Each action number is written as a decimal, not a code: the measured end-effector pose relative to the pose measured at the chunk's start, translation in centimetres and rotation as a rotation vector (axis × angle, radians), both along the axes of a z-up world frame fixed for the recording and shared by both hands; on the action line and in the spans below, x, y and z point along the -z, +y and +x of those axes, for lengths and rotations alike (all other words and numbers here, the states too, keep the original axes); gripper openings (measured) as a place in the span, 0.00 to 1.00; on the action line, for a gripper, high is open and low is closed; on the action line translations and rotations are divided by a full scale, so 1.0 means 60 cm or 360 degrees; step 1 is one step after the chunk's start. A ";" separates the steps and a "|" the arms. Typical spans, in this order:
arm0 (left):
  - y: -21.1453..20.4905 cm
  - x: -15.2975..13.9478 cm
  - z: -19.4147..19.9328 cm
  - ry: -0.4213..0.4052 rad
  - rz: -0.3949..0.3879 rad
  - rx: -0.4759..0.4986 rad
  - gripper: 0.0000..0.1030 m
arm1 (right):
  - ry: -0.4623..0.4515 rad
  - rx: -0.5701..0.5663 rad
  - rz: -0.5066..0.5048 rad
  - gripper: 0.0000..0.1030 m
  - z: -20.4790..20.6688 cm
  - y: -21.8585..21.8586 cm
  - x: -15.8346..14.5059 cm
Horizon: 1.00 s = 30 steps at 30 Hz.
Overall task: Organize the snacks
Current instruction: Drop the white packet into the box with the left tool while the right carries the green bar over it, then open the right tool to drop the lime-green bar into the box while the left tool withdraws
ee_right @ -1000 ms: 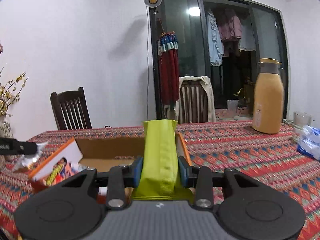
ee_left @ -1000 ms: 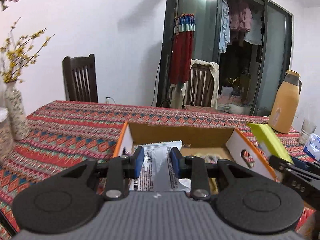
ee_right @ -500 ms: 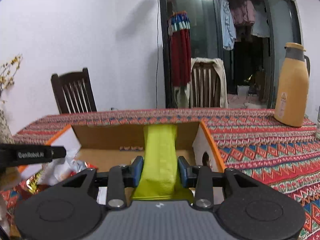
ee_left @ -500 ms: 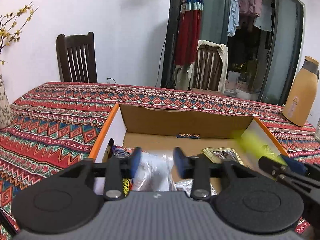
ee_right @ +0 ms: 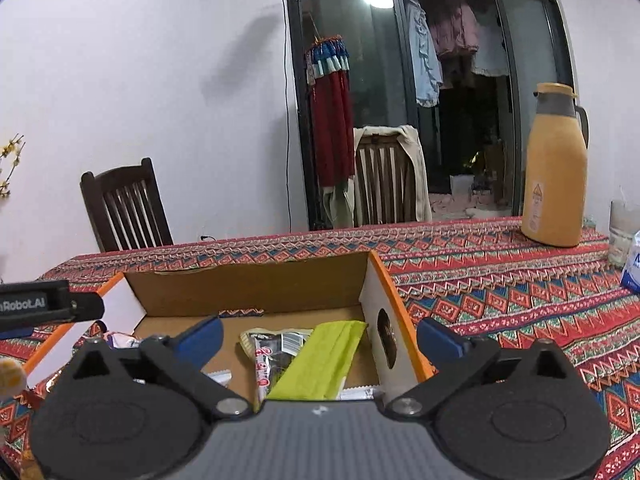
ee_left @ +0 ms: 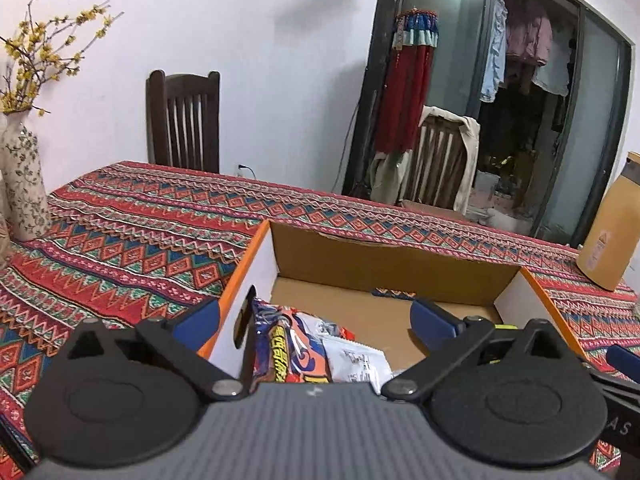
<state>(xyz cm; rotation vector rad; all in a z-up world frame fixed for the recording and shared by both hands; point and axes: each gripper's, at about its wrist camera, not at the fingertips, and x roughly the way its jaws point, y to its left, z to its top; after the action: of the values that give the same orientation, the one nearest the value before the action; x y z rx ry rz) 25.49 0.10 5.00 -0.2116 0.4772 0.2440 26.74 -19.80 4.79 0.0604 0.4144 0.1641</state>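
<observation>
A: What carried the work, and where did it sit?

B: The counter [ee_right: 500, 280], under a patterned cloth, carried an open cardboard box [ee_right: 248, 284] near its front edge. An orange flask [ee_right: 554, 172] stood toward the far right corner, well apart from the box. A vase [ee_left: 22, 184] stood at the left edge.

A: State of each tool?

B: The left tool [ee_left: 316, 320] was opening, jaws wide apart, nothing between the pads; its left pad sat outside the box's left wall, its right pad over the interior. The right tool [ee_right: 320, 338] was likewise opening and held nothing, straddling the box's right wall.

A: Location of the snacks?

B: All inside the box. The green packet [ee_right: 320, 364] lay flat against the right wall, on top of a black-and-white wrapper [ee_right: 276, 344]. At the left wall lay an orange-and-blue pack [ee_left: 292, 356] with a white sachet [ee_left: 356, 364] just beside it. The far half of the box floor was bare.

A: Handling notes?

B: Judged from appearance: film packets, light, soft and slippery, contents probably crushable. Take hold across a sealed end or the flat narrow width with light pressure; avoid squeezing the filled middle. Loose packets may slide when neighbours are disturbed.
</observation>
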 end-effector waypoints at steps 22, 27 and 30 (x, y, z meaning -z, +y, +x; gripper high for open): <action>0.017 0.030 -0.179 0.0179 0.0068 0.0141 1.00 | 0.0126 -0.0051 -0.0087 1.00 -0.178 -0.084 0.017; 0.029 0.063 -0.202 0.0237 0.0036 0.0160 1.00 | 0.0270 -0.0006 -0.0080 1.00 -0.186 -0.096 0.057; 0.034 0.078 -0.212 0.0267 0.0009 0.0169 1.00 | 0.0331 0.0021 -0.0055 0.96 -0.187 -0.099 0.073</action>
<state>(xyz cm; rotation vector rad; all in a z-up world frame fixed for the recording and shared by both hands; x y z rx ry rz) 12.78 2.16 0.35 -0.1604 0.6520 0.1598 15.50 -25.76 0.43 0.0461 0.6243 0.1378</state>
